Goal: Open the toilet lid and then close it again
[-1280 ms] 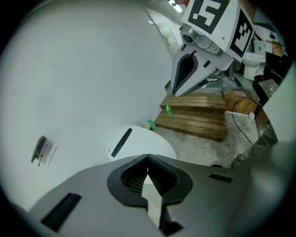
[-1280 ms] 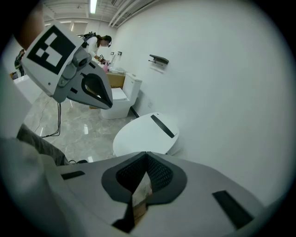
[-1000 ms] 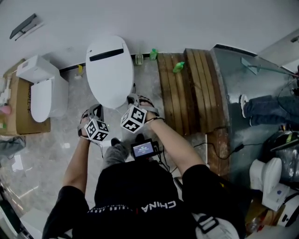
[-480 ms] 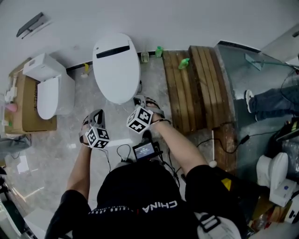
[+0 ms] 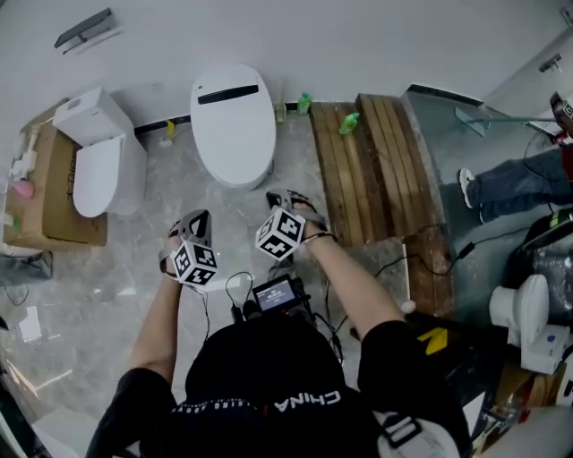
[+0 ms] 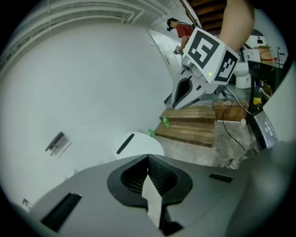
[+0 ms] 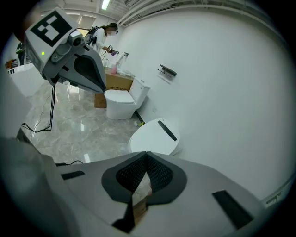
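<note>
The toilet lid (image 5: 233, 125) lies shut and flat on the toilet ahead of you. Its long axis runs from the wall toward you, rounded front end pointing your way. Your left gripper (image 5: 199, 222) and right gripper (image 5: 277, 199) hang near that end without touching it, both clenched on nothing.

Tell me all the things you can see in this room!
Toilet: one, white, lid down, middle of the wall.
Second toilet: one, white, to its left.
Cardboard box: one, brown, far left.
Wooden planks: one stack, brown, right of the toilet.
Bottles: two, green, near the planks' wall end.
Wall fixture: one, grey, upper left.
Small screen: one, black, at the person's chest.
Left gripper: one, grey, jaws shut, empty.
Right gripper: one, grey, jaws shut, empty.
</note>
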Action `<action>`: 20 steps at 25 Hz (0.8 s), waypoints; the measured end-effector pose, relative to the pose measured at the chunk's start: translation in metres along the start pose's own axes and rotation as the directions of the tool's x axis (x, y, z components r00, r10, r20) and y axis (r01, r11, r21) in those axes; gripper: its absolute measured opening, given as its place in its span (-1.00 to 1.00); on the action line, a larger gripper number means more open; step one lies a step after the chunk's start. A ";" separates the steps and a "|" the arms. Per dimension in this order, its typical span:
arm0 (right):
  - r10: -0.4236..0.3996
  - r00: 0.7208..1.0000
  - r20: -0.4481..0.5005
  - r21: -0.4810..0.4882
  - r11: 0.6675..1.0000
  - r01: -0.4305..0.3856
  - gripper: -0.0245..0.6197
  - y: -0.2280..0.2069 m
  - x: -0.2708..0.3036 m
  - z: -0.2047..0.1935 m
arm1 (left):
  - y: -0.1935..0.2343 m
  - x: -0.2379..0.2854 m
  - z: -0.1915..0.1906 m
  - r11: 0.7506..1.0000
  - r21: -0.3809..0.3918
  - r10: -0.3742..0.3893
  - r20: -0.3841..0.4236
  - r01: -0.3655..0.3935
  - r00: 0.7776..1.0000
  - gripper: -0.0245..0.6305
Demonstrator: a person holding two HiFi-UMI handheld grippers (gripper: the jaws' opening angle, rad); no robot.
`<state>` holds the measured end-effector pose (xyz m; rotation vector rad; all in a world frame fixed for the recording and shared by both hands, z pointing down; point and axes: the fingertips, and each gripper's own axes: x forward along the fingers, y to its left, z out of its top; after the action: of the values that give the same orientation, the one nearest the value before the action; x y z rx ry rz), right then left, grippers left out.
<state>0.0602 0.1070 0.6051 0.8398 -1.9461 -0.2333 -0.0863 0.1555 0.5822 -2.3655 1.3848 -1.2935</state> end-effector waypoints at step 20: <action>0.031 0.997 0.074 0.053 0.998 -0.035 -0.88 0.061 -0.116 -0.005 | -0.080 -0.092 0.004 0.991 -0.112 -0.071 0.071 0.079 0.995 -0.90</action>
<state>0.0710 0.2281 0.5554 0.8440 -2.0410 -0.1944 -0.0510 0.2703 0.5614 -2.5338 1.3989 -1.1704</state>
